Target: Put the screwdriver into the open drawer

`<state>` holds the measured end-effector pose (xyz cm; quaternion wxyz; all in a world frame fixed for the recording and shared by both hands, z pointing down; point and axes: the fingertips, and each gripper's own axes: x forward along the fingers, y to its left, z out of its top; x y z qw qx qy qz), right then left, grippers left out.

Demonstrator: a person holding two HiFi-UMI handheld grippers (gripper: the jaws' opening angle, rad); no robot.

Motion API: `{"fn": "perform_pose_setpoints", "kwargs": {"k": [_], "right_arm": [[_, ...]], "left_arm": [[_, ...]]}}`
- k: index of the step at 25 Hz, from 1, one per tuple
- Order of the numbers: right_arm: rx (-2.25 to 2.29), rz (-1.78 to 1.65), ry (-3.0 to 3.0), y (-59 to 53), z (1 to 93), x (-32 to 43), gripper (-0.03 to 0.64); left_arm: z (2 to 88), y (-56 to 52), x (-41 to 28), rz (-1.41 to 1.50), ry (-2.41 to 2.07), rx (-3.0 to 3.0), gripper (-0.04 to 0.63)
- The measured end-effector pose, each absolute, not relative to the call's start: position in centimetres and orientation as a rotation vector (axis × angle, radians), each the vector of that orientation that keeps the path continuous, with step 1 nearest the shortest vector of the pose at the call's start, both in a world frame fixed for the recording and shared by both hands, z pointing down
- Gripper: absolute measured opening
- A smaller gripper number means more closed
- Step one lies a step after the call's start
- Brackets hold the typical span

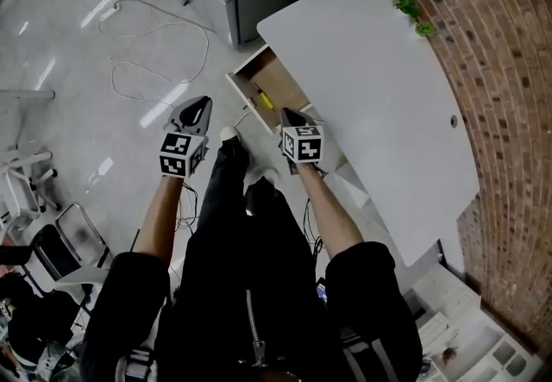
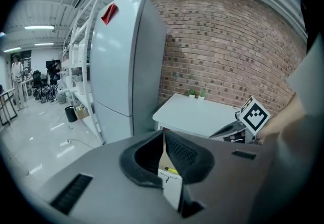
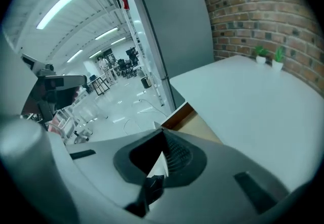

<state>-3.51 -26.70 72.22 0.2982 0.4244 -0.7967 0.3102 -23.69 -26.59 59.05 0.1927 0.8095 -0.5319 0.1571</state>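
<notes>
Bright o/h strip lights point(image 3: 66, 3), floor point(image 1: 103, 5) glare, fisheye edges

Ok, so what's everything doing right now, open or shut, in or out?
drawer: open, sticking out from under the white tabletop.
screwdriver: lying inside the drawer, nothing holding it.
left gripper: shut, empty.
right gripper: shut, empty.

past the tips of the left hand-held gripper point(image 2: 163, 132) only a yellow sliver of the screwdriver point(image 2: 172, 170) shows in the drawer point(image 2: 164, 156); the gripper's own body hides the rest. in the head view the right hand-held gripper point(image 1: 286, 115) covers the drawer's near corner, and the screwdriver there is too small to detail.
</notes>
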Motion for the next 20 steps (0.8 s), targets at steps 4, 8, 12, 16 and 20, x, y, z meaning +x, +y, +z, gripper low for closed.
{"fn": "perform_pose_setpoints", "kwargs": {"k": [4, 8, 12, 16, 20], "right_arm": [[1.211, 0.726, -2.196, -27.8, 67.0, -1.0, 0.009], [1.324, 0.604, -2.298, -29.7, 60.7, 1.3, 0.009], [1.405, 0.487, -2.395, -30.2, 54.6, 2.9, 0.009], [1.473, 0.398, -2.475, -30.0, 49.3, 4.2, 0.009], [1.530, 0.322, -2.525, -29.3, 45.2, 5.4, 0.009]], "left_arm": [[55.9, -28.4, -20.9, 0.411, -1.504, 2.352, 0.034], [52.1, -30.1, -18.9, 0.355, -1.525, 2.433, 0.034], [48.3, -30.4, -17.7, 0.301, -1.550, 2.491, 0.034], [44.7, -29.9, -16.7, 0.270, -1.569, 2.563, 0.034], [41.7, -29.3, -16.0, 0.215, -1.587, 2.610, 0.034]]}}
